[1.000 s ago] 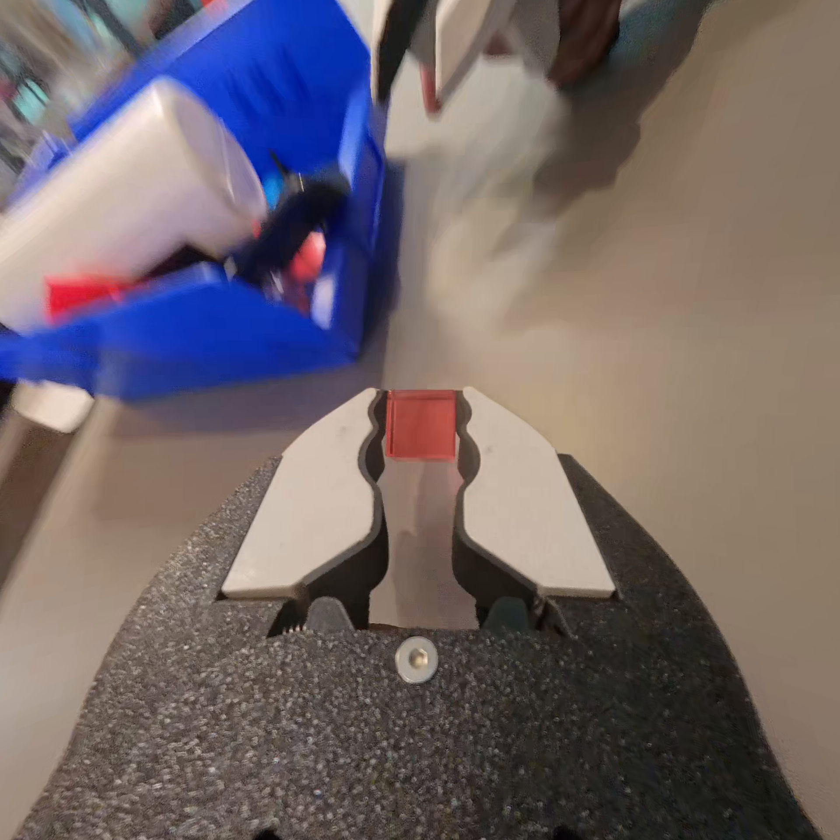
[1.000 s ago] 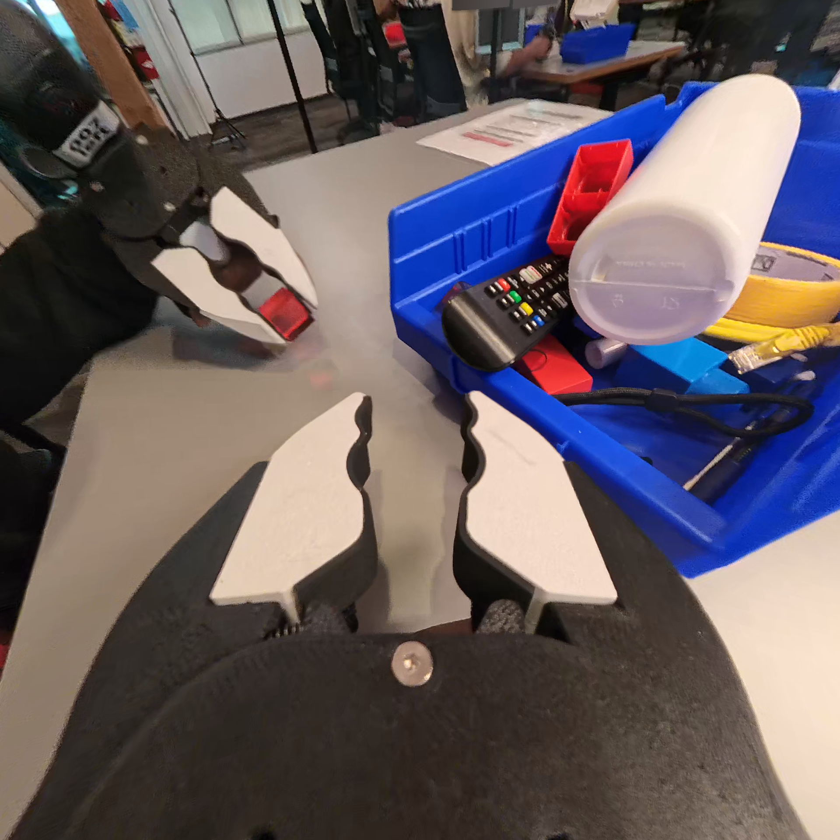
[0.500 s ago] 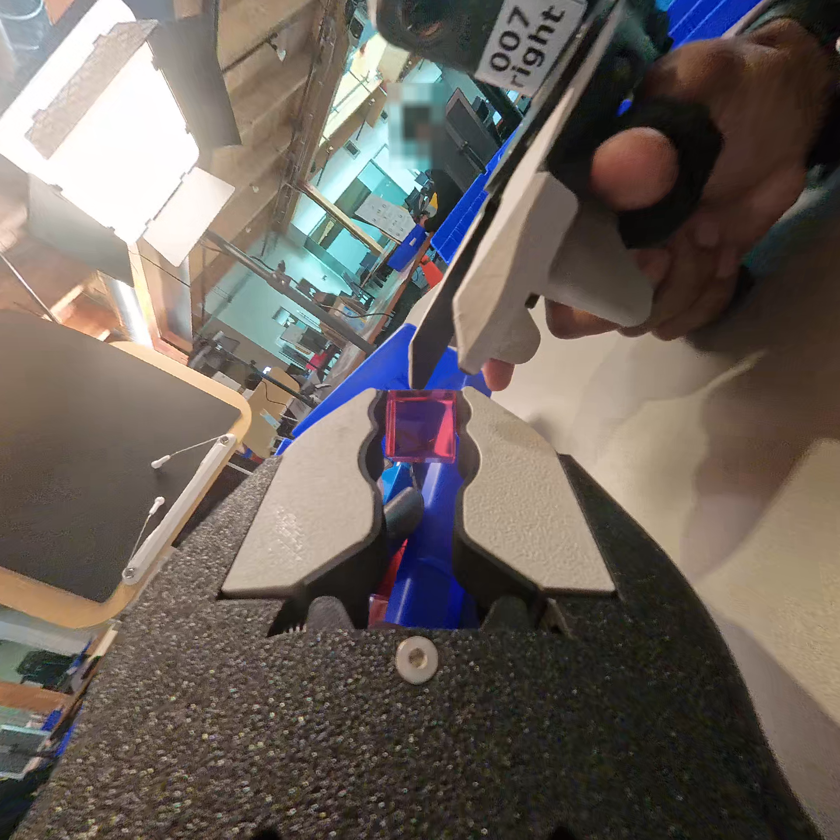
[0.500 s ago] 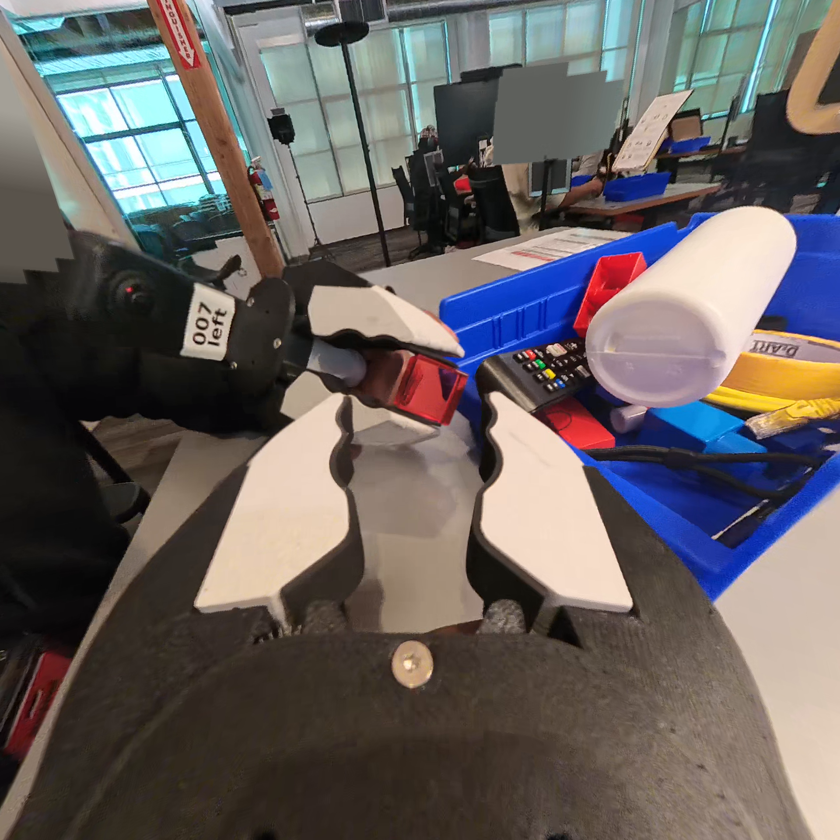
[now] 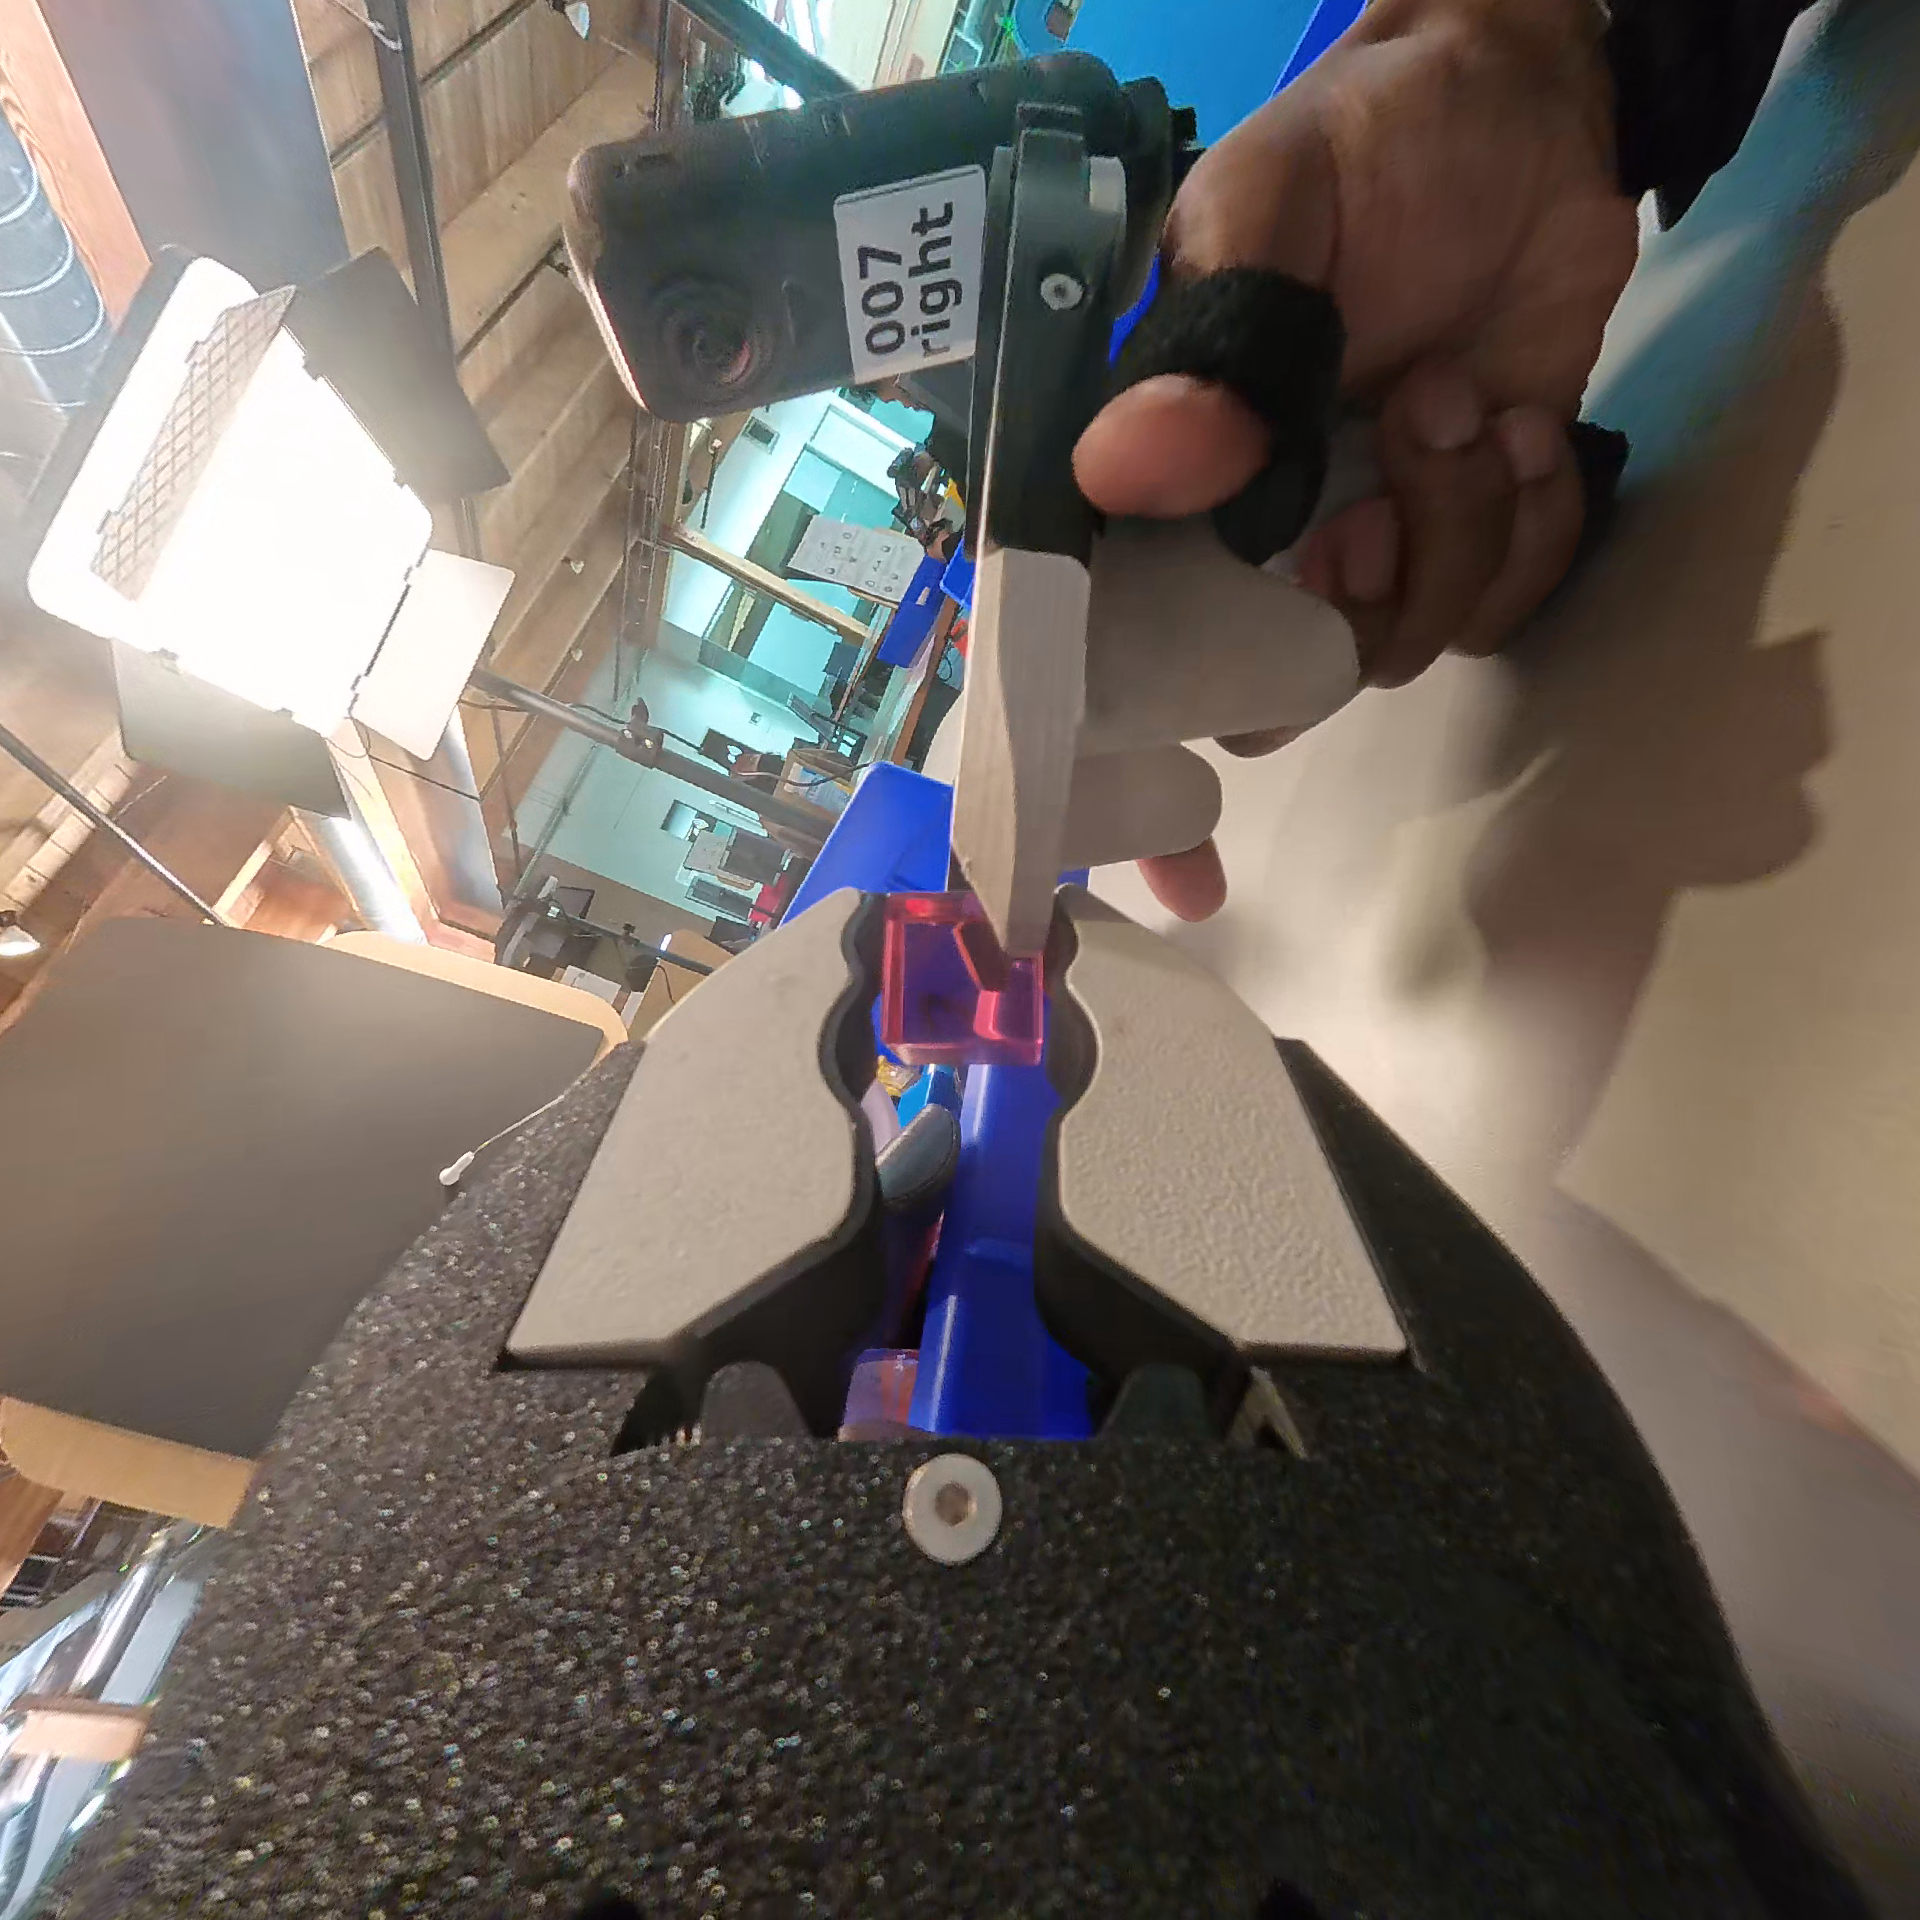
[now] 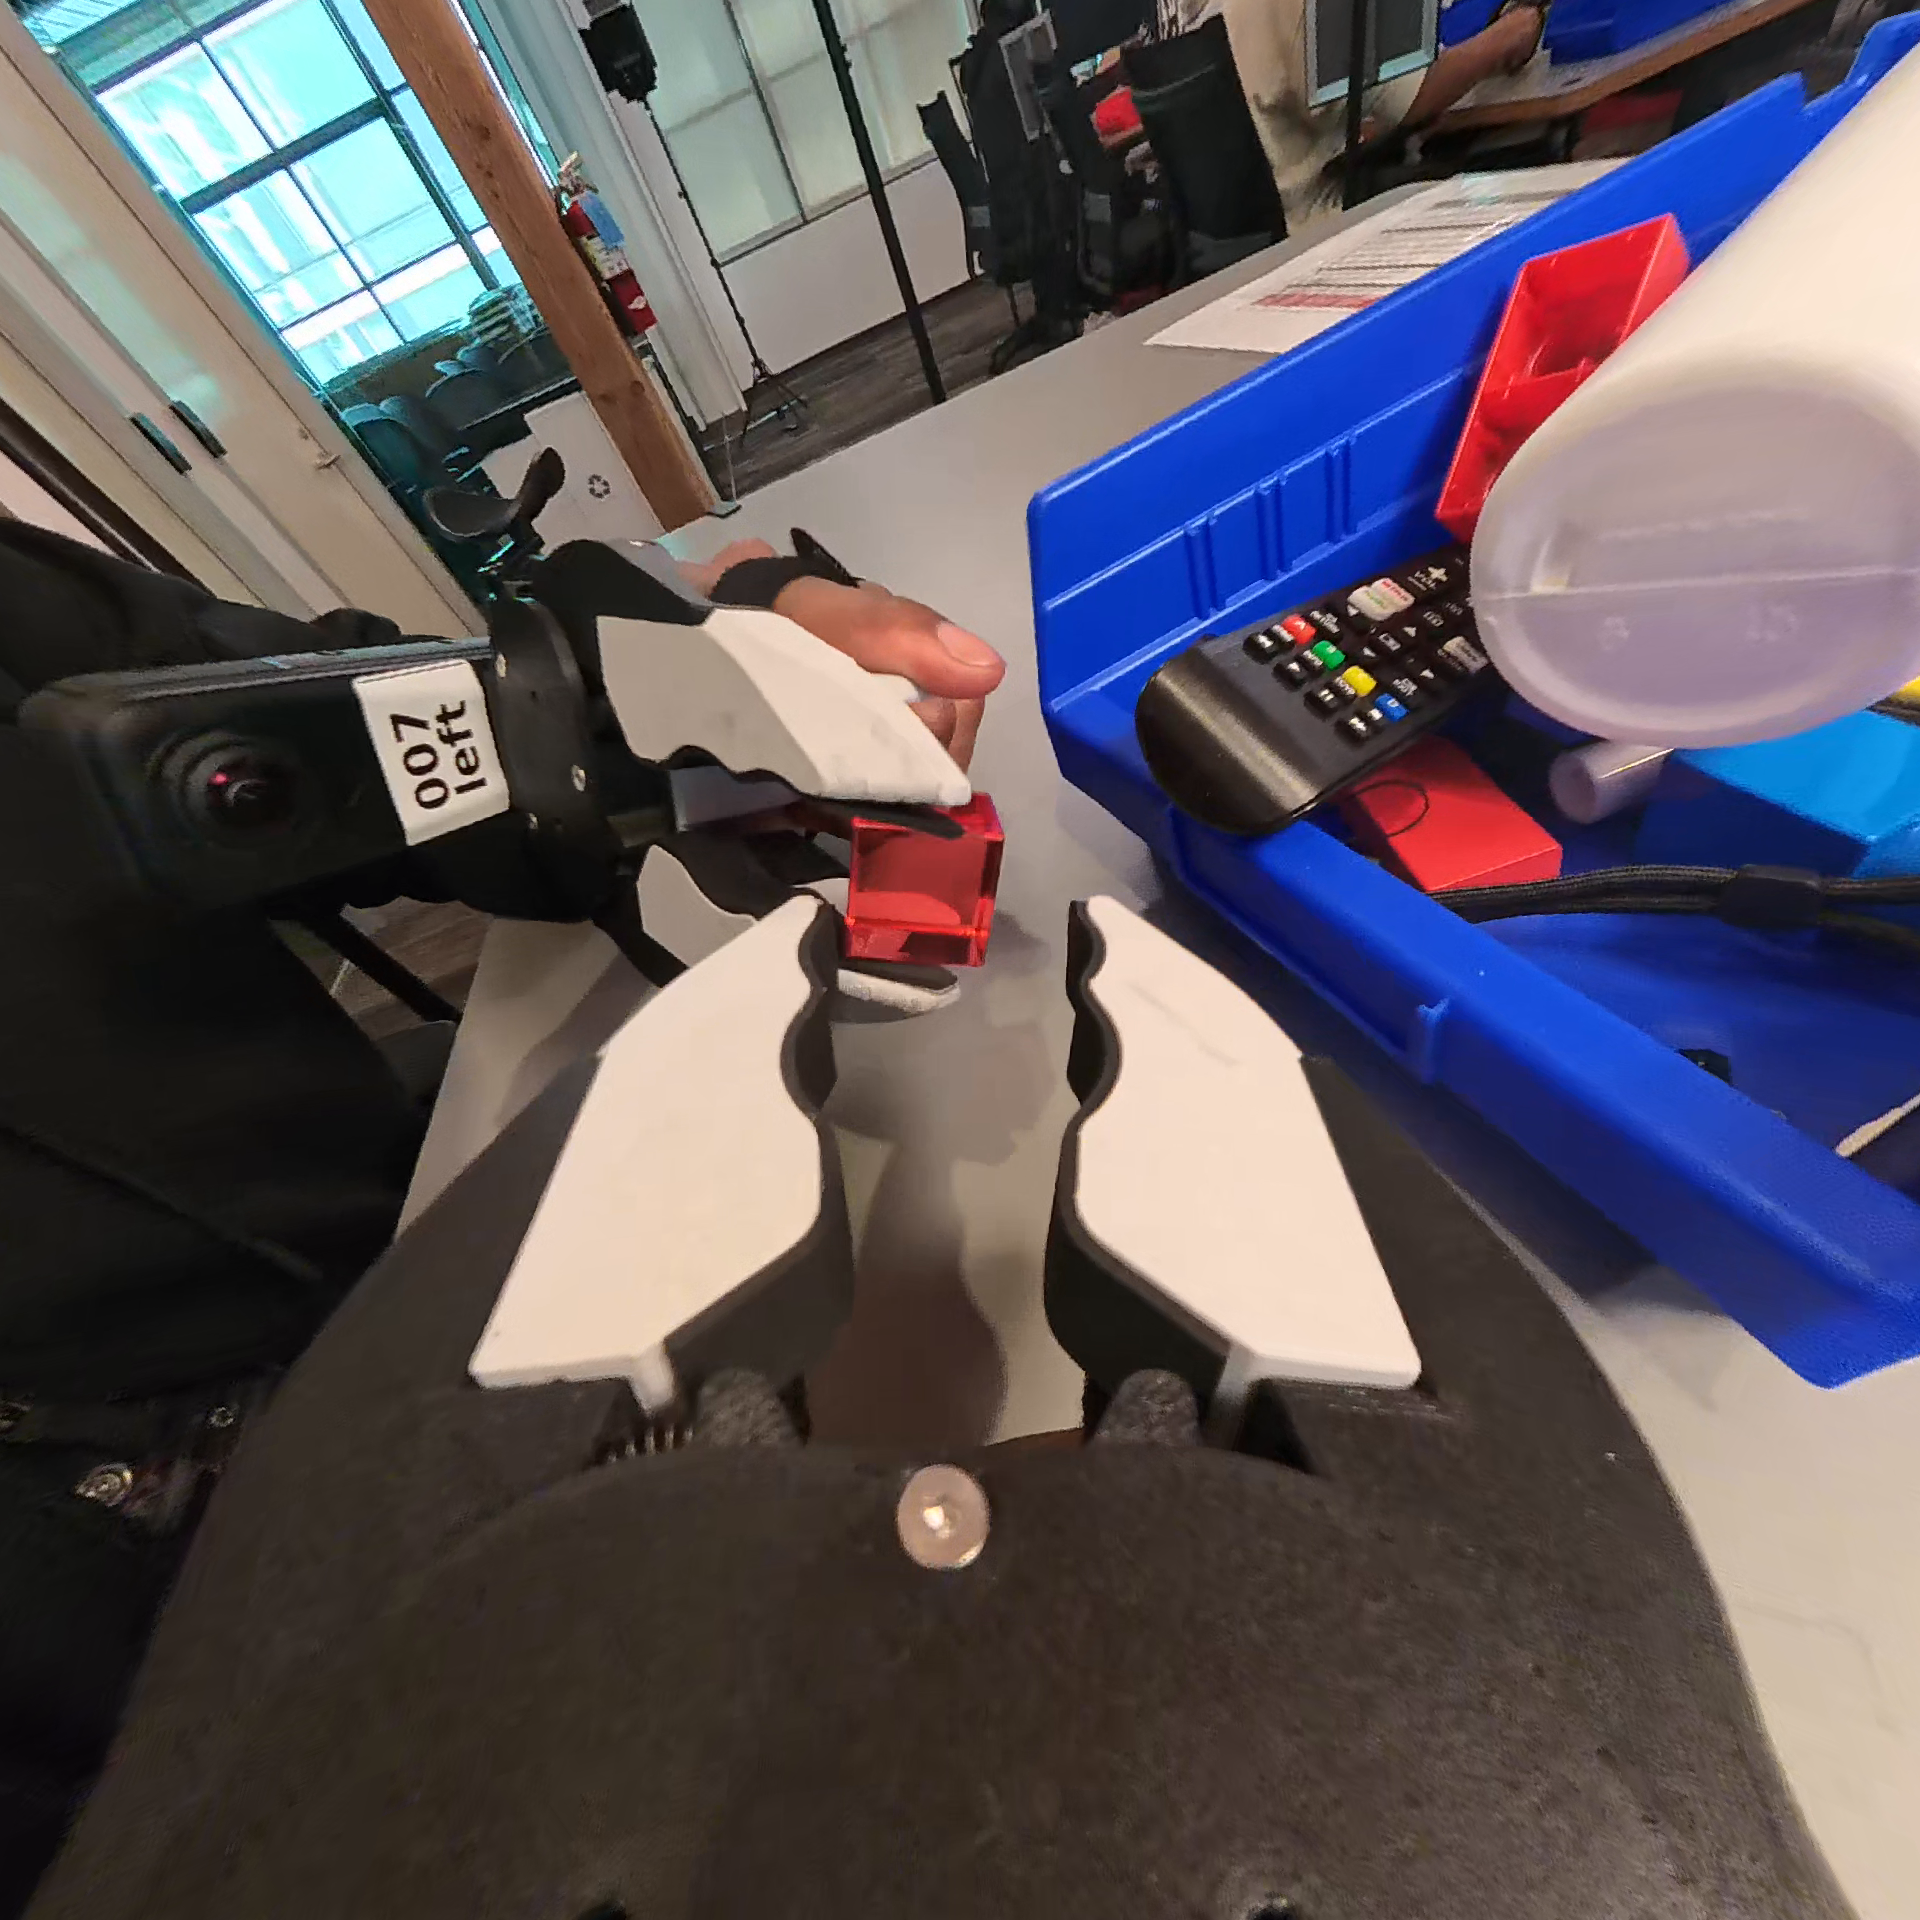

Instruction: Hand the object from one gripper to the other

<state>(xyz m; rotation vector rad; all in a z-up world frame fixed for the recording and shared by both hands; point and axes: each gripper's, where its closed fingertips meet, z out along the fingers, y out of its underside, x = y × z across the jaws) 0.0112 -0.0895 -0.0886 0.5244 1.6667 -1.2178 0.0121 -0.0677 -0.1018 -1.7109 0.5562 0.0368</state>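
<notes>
A clear red cube (image 6: 925,883) is held above the grey table (image 6: 1039,447). My left gripper (image 6: 945,894) comes in from the left, turned on its side, and is shut on the cube with one finger above it and one below. In the left wrist view the cube (image 5: 935,1003) sits between the left gripper's (image 5: 961,935) fingertips. My right gripper (image 6: 951,920) is open, and the cube lies between its fingertips, nearer the left one. From the left wrist view, one right finger (image 5: 1023,727) reaches down onto the cube's edge.
A blue bin (image 6: 1299,540) stands at the right. It holds a white cylinder (image 6: 1714,540), a black remote (image 6: 1320,707), a small red tray (image 6: 1558,343) and a black cord (image 6: 1662,894). A hand (image 5: 1403,260) holds the right gripper. My two grippers' fingertips are within a few centimetres of each other.
The left gripper lifted the cube off the table and turned on its side. The two grippers closed in on each other, and the right gripper's open fingers now straddle the cube.
</notes>
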